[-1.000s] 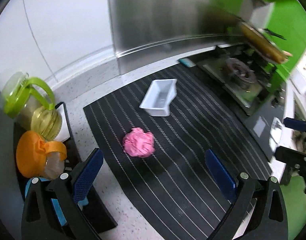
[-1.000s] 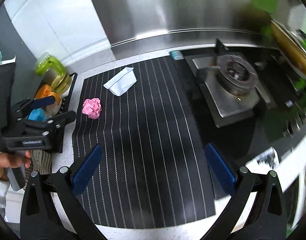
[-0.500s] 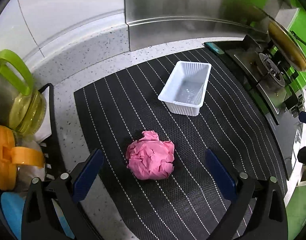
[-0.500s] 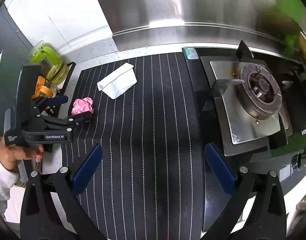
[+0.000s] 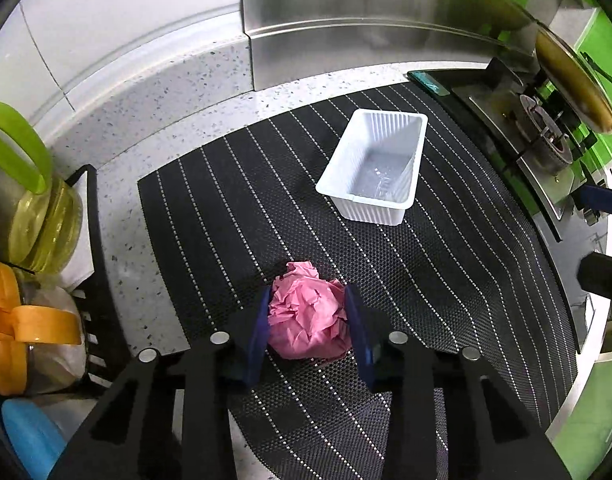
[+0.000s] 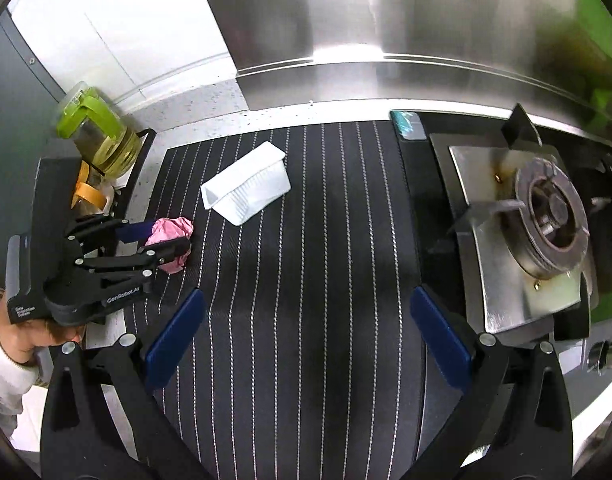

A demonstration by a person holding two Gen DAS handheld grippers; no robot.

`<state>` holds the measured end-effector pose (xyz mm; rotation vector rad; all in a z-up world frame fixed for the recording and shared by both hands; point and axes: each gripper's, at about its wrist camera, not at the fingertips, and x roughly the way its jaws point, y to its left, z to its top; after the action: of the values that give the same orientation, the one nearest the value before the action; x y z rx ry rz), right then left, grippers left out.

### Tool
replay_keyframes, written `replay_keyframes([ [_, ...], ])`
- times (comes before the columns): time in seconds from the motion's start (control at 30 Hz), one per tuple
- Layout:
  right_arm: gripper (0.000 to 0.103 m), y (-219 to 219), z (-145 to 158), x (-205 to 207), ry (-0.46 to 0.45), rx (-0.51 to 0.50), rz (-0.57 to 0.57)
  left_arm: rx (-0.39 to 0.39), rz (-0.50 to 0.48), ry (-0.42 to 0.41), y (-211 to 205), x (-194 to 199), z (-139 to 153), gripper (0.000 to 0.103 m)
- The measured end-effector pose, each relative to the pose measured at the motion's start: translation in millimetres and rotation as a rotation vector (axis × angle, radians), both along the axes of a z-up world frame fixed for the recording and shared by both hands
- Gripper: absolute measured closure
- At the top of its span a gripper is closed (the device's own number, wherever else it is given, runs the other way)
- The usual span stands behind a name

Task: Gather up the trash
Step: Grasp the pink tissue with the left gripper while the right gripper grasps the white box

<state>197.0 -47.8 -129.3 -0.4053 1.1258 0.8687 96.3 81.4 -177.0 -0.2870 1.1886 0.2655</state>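
A crumpled pink paper ball [image 5: 309, 314] lies on the black striped mat [image 5: 445, 280]. My left gripper [image 5: 307, 316] is shut on the ball, one blue pad against each side. The right wrist view shows the ball [image 6: 170, 232] held by the left gripper [image 6: 162, 238] at the mat's left edge. A white plastic tray [image 5: 375, 170] stands open on the mat beyond the ball; it also shows in the right wrist view [image 6: 248, 190]. My right gripper [image 6: 306, 340] is open and empty above the mat's near part.
A black rack [image 5: 94, 248] at the left holds an oil jug with a green handle [image 5: 26, 184] and an orange-lidded jar [image 5: 22, 328]. A gas stove [image 6: 545, 216] sits to the right of the mat. A steel backsplash [image 6: 385, 28] stands behind.
My left gripper moved forward and down to the pink ball and closed on it. The right gripper moved slightly; it stays open.
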Motion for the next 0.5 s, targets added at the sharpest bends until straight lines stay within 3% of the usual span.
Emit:
replay_keyframes([
  [0.5,0.003,69.5,-31.5,12.5,0.022,-0.035,0.207,-0.021,0.044,-0.044,-6.0,-19.3,22.2,0.069],
])
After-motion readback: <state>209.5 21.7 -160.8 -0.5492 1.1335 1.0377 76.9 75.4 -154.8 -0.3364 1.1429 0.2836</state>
